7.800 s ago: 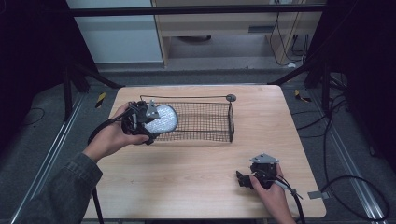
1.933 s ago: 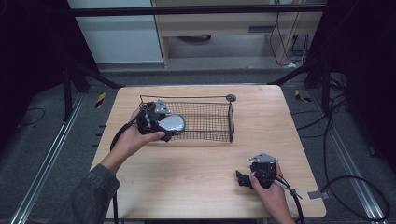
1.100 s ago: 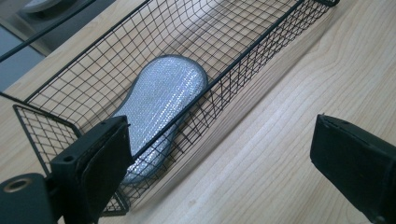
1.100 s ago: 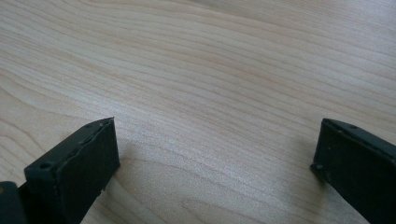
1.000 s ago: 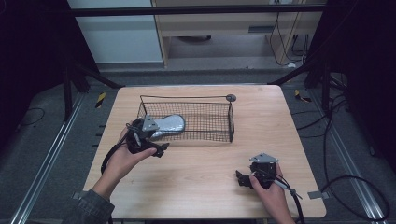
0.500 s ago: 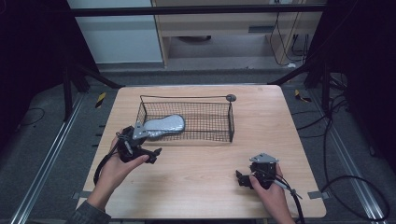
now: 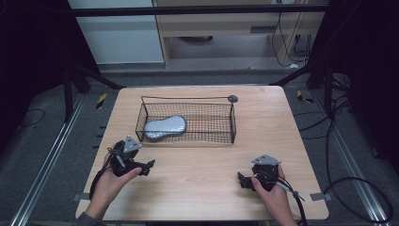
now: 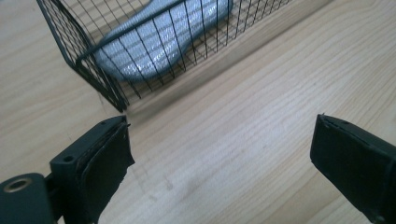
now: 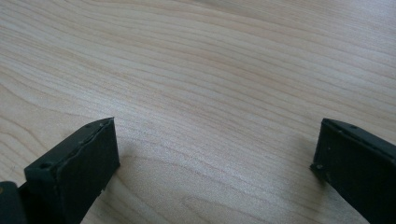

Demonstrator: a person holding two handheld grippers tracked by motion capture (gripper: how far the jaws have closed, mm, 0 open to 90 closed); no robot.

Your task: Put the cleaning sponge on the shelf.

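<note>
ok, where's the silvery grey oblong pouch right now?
High view: the silvery grey oblong pouch lies inside the black wire basket, at its left end, beyond the open left tool.

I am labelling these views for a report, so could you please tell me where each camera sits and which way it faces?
High view: above the person's side, looking forward and down at the table; both hands with the left hand-held gripper and right hand-held gripper.
Left gripper view: on the left hand-held gripper, facing the basket corner; jaws apart.
Right gripper view: on the right hand-held gripper, facing bare wood; jaws apart.
Shared: high and left gripper views both show the grey pouch in the basket.
</note>
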